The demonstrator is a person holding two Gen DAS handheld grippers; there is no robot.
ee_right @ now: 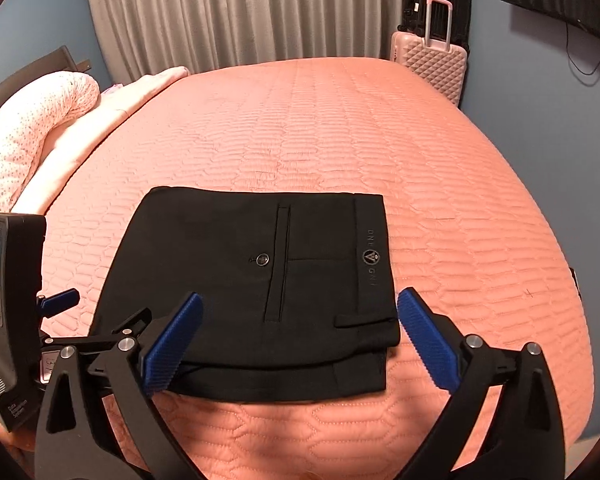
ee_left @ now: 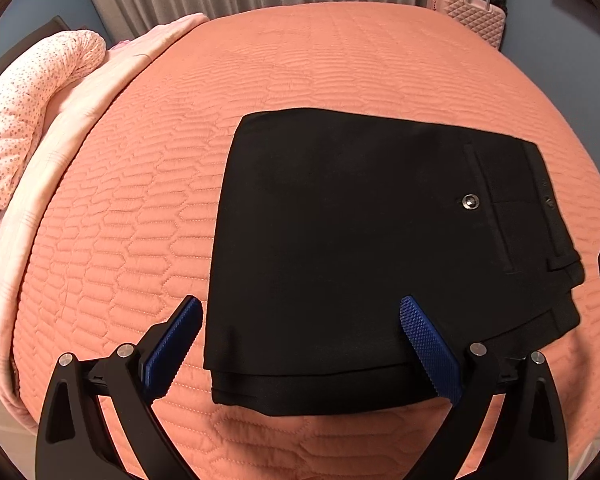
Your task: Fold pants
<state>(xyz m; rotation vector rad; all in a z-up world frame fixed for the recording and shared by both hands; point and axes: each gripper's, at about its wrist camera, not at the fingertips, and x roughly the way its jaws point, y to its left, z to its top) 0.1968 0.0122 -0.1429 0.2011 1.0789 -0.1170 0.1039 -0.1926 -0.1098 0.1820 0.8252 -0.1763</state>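
Black pants: folded into a compact, roughly rectangular stack, several layers visible at near edge. Lying flat on the bed. Top face shows back pocket welt, silver button, waistband with printed logo and belt loop at right side.

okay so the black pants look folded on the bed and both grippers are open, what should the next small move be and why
Probably draw both grippers back. The black pants already lie in a compact stacked rectangle on the orange bedspread, and the left gripper and right gripper are open, gripping nothing.
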